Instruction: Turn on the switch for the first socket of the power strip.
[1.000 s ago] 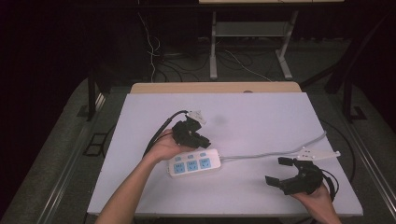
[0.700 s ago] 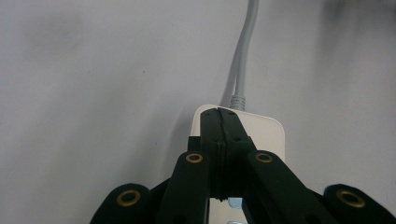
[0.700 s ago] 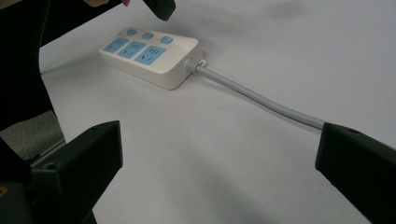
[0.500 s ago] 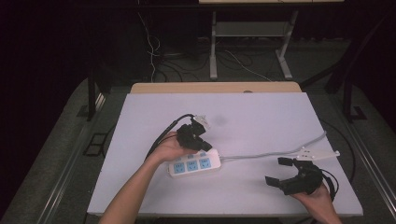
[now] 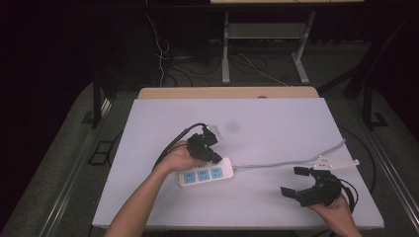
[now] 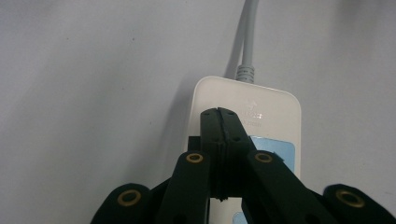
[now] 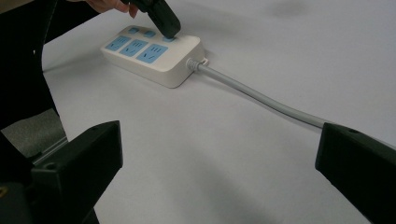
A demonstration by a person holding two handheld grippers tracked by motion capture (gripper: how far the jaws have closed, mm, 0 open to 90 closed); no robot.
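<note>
A white power strip [image 5: 205,175] with three blue outlets and small blue switches lies near the table's middle; it is also seen in the right gripper view [image 7: 152,53] and the left gripper view [image 6: 261,116]. My left gripper [image 5: 216,158] is shut, its closed tips [image 6: 219,112] pressing down on the strip's cable end, at a blue switch [image 7: 169,38]. A grey cable [image 5: 286,160] runs right to a white plug [image 5: 336,163]. My right gripper [image 5: 299,180] stands open at the front right, nothing between its jaws [image 7: 219,154].
The white table top [image 5: 276,123] has free room at the back and left. A black cable [image 5: 173,143] trails from the left gripper. Beyond the table, a wooden edge [image 5: 227,92], floor cables and metal stand legs [image 5: 226,54].
My left gripper has moved forward and right, from behind the strip down onto its cable end. The right gripper has stayed still.
</note>
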